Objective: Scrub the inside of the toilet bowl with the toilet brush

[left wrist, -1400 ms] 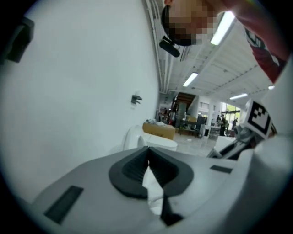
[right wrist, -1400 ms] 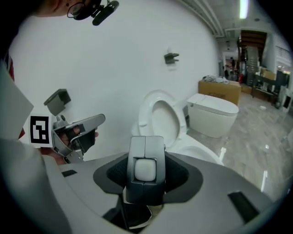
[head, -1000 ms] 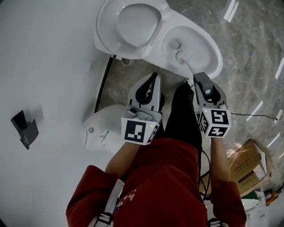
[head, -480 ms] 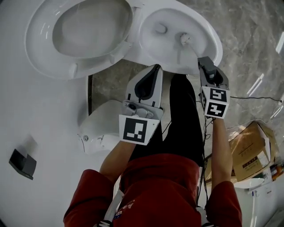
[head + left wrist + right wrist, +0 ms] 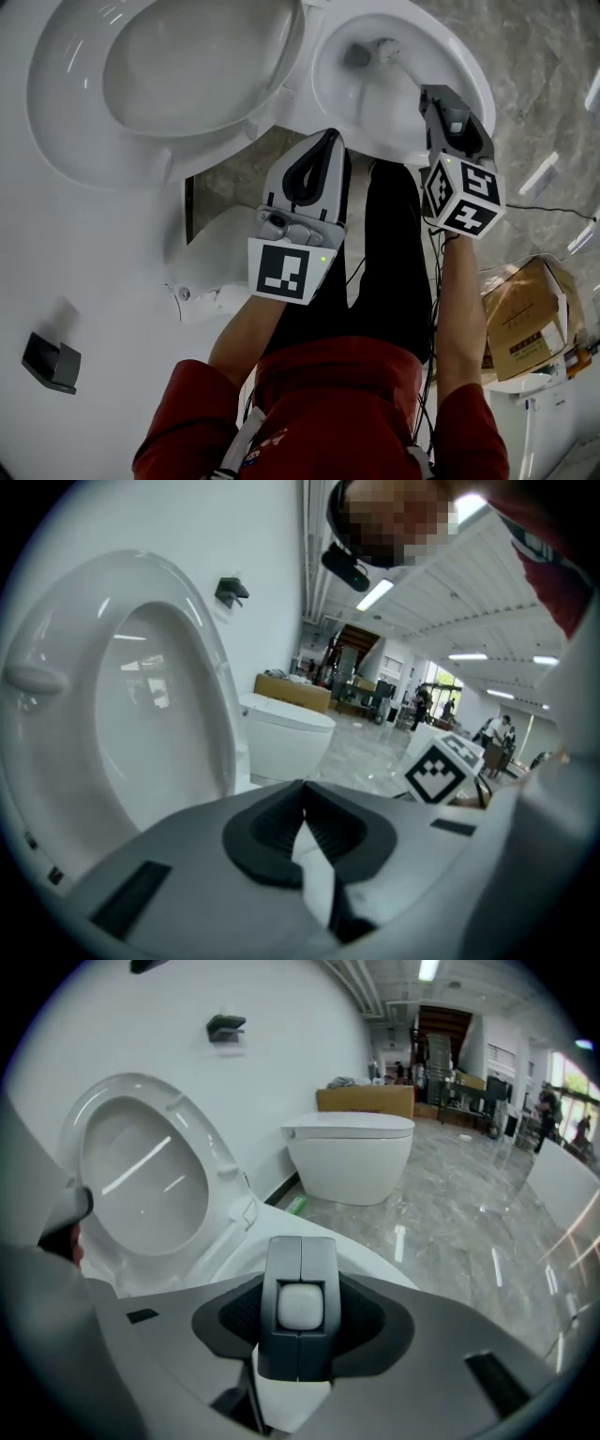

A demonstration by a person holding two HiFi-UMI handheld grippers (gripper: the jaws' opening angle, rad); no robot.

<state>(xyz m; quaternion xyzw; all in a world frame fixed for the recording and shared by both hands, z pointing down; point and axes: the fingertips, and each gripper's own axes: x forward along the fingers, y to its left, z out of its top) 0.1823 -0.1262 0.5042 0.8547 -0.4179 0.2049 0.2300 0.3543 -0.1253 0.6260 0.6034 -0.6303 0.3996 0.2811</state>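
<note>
The white toilet bowl (image 5: 472, 82) is at the top right of the head view, its seat and lid (image 5: 66, 141) raised to the left. My right gripper (image 5: 439, 101) is shut on the dark handle of the toilet brush (image 5: 300, 1305). The brush's white head (image 5: 385, 47) is down inside the bowl next to the drain hole. My left gripper (image 5: 321, 150) hovers in front of the bowl's near rim, shut with nothing in it; its pads (image 5: 314, 829) meet at the tip in the left gripper view. The raised seat (image 5: 141, 714) fills that view's left side.
A rounded white fixture (image 5: 214, 272) sits on the floor left of my legs. A cardboard box (image 5: 525, 319) and a thin cable (image 5: 553, 212) lie to the right. A black holder (image 5: 52, 364) is on the white wall. A second toilet (image 5: 349, 1162) stands further off.
Both grippers have come down toward the bowl. The brush head has gone from near the bowl's front wall to deeper inside by the drain. The toilet now looms larger.
</note>
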